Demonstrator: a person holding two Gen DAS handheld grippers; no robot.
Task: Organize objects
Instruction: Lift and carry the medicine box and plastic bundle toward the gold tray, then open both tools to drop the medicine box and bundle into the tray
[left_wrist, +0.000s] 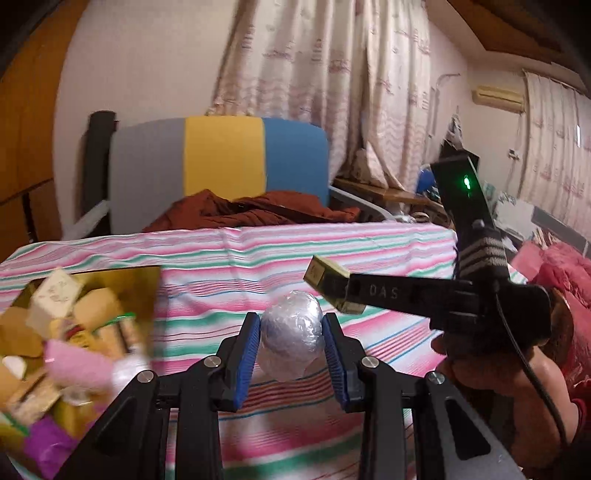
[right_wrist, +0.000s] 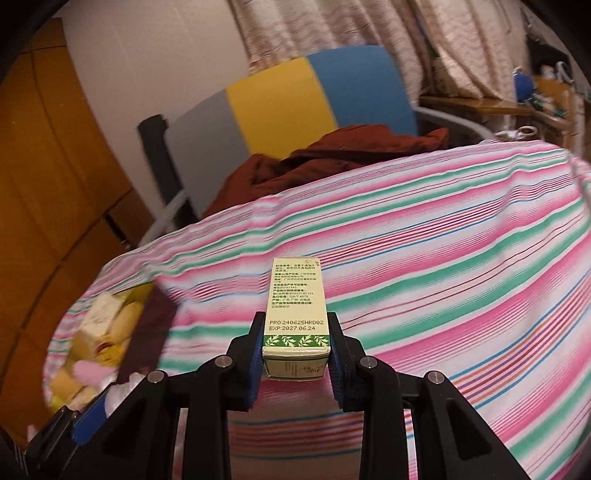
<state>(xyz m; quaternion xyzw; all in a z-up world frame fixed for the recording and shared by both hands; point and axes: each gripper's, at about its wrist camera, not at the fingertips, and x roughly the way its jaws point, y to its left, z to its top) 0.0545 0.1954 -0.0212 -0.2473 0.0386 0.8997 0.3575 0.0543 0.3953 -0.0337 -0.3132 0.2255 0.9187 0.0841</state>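
My left gripper (left_wrist: 291, 334) is shut on a silver foil-wrapped ball (left_wrist: 291, 339) and holds it above the striped cloth. My right gripper (right_wrist: 295, 343) is shut on a small cream carton (right_wrist: 297, 310) with green leaf print and printed text. In the left wrist view the right gripper (left_wrist: 345, 291) reaches in from the right with that carton (left_wrist: 327, 282) just above and right of the ball. A gold box (left_wrist: 140, 284) full of small packages sits at the left; it also shows in the right wrist view (right_wrist: 96, 332), low at the left.
A table under a pink, green and white striped cloth (left_wrist: 258, 254) fills the foreground. Behind it stands a chair (left_wrist: 221, 155) with a grey, yellow and blue back and a brown garment (left_wrist: 255, 212) on its seat. Curtains, a wooden cabinet and cluttered shelves lie beyond.
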